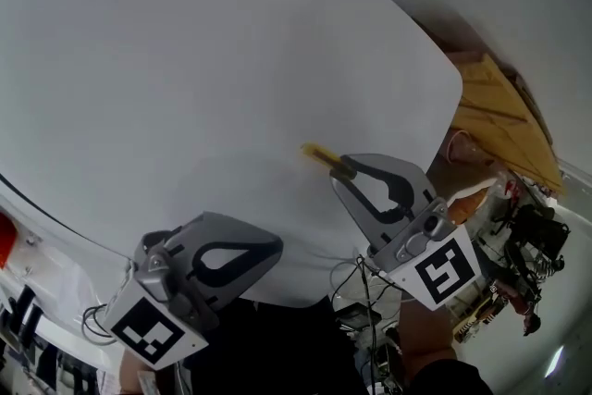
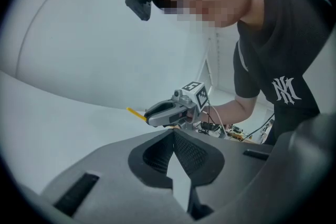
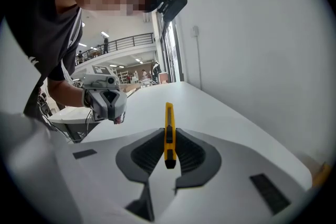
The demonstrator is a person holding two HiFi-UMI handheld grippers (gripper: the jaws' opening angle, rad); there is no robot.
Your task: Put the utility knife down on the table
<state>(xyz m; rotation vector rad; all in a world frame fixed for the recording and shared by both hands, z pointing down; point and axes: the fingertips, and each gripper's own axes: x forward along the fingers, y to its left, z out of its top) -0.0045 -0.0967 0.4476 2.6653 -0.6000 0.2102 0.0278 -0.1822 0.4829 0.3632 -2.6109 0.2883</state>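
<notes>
Table (image 1: pixel 185 60) first, big and white, spread out below and ahead of both sets of fingers. Then right gripper (image 1: pixel 344 169), clenched on the yellow utility knife (image 3: pixel 169 136). Left gripper (image 1: pixel 273 247) pinched shut on nothing, well apart from the right fingers. Smallest, utility knife: squeezed between the right fingers, poking out past the fingertips over the table. Can't tell if touching it.

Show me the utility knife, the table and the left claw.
utility knife (image 3: pixel 169 131): right gripper view, yellow body between the jaws.
table (image 1: pixel 185 60): head view, bare white top.
left claw (image 1: pixel 274 251): head view, between its closed tips.
</notes>
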